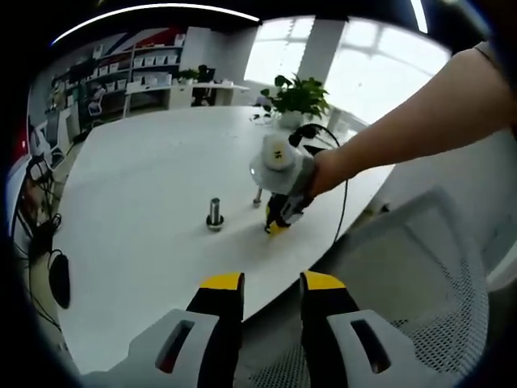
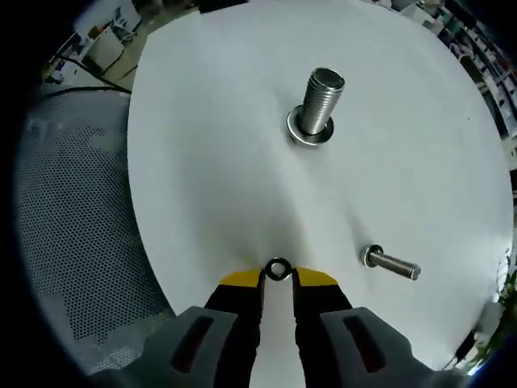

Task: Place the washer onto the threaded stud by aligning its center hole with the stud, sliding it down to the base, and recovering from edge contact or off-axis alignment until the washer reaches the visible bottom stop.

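Right gripper view: my right tool (image 2: 278,277) is pinching the washer (image 2: 278,269) at its tips, just above the worktop (image 2: 218,162). The big stud (image 2: 320,101) is standing upright straight ahead, well apart. My left tool (image 1: 271,284) is hanging back, half open and empty.

There is one white bench (image 2: 210,145). On it stands one big threaded stud (image 2: 321,97) with one ring at its foot, maybe a washer (image 2: 309,135). One smaller bolt (image 2: 389,263) lies on the bench. One small washer (image 2: 278,269) sits at the tips of the right hand-held gripper (image 2: 278,279). There are two hand-held grippers; the other is the left hand-held gripper (image 1: 271,283). One green plant (image 1: 297,97) stands far back.
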Tool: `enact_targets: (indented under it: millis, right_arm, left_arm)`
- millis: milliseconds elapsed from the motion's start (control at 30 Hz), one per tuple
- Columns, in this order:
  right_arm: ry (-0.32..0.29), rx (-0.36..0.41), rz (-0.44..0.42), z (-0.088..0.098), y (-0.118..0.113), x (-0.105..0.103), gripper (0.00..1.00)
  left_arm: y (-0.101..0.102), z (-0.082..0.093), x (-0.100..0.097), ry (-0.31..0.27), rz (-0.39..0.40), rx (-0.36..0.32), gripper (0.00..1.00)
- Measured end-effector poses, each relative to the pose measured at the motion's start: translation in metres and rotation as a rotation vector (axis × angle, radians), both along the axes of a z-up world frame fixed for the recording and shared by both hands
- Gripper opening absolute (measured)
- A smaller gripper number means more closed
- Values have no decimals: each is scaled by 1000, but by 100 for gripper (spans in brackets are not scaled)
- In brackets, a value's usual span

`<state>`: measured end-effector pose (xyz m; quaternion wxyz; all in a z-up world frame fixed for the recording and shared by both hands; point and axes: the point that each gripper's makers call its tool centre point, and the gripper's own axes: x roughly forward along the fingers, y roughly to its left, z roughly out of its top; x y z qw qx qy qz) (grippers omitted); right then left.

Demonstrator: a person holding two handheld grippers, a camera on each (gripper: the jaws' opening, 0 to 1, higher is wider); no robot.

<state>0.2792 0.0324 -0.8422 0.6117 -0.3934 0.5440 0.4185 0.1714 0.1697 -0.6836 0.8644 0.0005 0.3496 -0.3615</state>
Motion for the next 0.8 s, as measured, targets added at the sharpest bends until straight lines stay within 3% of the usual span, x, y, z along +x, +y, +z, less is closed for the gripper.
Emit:
enact_targets:
  millis: [200, 433, 800]
  right_arm:
    - [-5, -19, -34, 1, 0, 0, 16]
    - [-19, 36, -104, 0, -2, 2, 17]
    - [-9, 44, -139, 0, 1, 1, 17]
  left_arm:
    - [-1, 1, 0, -4, -7, -2, 25]
    - [-1, 2, 1, -6, -3, -7, 25]
    - [1, 4, 3, -18, 18, -20, 25]
